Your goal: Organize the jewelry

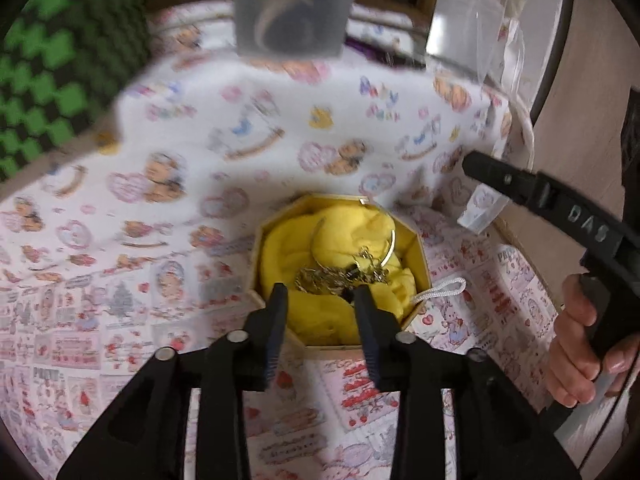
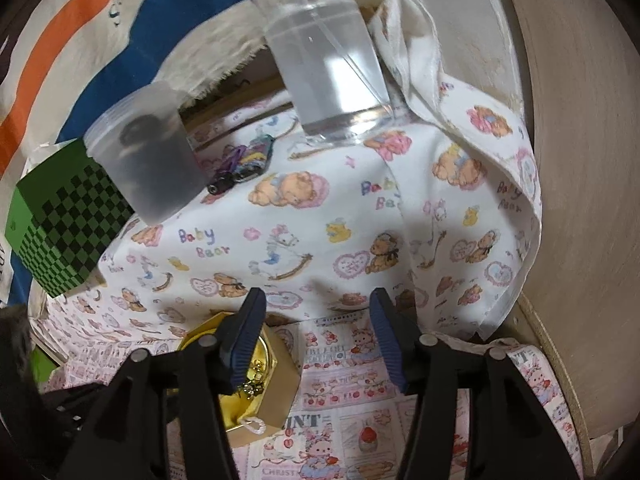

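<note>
We take the gold box as our landmark: it sits on the printed cloth, open, lined with yellow fabric that fills it. Inside, a thin gold bangle stands on edge toward the far side of the box, and a tangle of gold chain lies just nearer than it, its length running roughly left to right across the box.

The left gripper hangs right over the near half of the box, jaws parted and holding nothing, the chain just beyond its tips (so this is the nearer hand). The right gripper is off to the right of the box, released too, nothing between its pads. We judge a short forward dip would straddle the chain.
</note>
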Motion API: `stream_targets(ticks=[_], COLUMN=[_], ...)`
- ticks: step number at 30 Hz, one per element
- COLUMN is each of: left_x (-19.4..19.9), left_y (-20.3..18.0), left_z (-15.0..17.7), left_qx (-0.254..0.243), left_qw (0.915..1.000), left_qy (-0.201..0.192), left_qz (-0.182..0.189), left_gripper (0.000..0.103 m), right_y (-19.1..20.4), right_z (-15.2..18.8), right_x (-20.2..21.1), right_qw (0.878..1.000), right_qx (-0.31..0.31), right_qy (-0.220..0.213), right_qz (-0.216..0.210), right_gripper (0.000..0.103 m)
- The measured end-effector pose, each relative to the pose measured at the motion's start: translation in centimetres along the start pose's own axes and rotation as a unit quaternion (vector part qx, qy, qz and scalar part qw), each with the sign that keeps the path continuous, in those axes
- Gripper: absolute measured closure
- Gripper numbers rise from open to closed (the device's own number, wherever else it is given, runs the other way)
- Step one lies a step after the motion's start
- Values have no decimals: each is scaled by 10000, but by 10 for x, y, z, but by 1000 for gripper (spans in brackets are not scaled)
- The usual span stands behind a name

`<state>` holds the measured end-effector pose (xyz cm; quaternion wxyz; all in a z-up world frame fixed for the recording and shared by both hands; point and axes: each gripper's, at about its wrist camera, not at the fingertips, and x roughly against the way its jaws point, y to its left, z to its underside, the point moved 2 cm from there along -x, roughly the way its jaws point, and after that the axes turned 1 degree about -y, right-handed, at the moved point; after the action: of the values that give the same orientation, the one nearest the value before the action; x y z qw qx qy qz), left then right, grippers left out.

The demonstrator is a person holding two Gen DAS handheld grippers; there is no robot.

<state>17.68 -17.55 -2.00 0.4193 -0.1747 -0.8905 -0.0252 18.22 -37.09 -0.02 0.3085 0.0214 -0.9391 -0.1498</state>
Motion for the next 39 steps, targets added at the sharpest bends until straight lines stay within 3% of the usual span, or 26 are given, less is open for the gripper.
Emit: stream_targets(ticks=[3, 6, 8, 10, 14, 18, 20, 25, 31, 39], left_x=[25, 57, 78, 95, 117, 123, 123, 116, 116, 109], left_y=[7, 18, 28, 36, 63, 85, 92, 96, 98, 103], left_z=[2, 8, 13, 20, 36, 51, 58, 71, 81, 86], left_qx=[-29, -113, -146, -264, -97, 137, 164, 137, 236, 263], left_qw=[9994, 9962, 9930, 9900, 9820, 9744, 9712, 9661, 9544, 9521], left_qy=[-309, -750, -1032, -1262, -1662, -1971, -2097, -2225, -2666, -2674], left_qz=[-134, -419, -553, -577, -888, -1069, -1123, -1305, -1320, -1462], left_gripper=[64, 50, 38, 35, 20, 12, 2, 1, 1, 1], right_y=[9, 27, 40, 54, 78, 102, 110, 117, 113, 112], right_z=[-1, -1, 2, 6, 18, 35, 46, 68, 80, 85], right_x=[9, 22, 31, 36, 45, 55, 60, 64, 56, 60], right_qw=[9996, 9978, 9960, 9948, 9927, 9875, 9849, 9795, 9792, 9748], right_qx=[209, 530, 718, 845, 1005, 1364, 1464, 1532, 1567, 1650], right_qy=[-155, -378, -519, -546, -619, -768, -899, -1306, -1280, -1495], right_qz=[-79, -102, -108, -147, -231, -204, -210, -114, -153, -102], right_gripper=[45, 37, 25, 15, 3, 0, 0, 0, 0, 0])
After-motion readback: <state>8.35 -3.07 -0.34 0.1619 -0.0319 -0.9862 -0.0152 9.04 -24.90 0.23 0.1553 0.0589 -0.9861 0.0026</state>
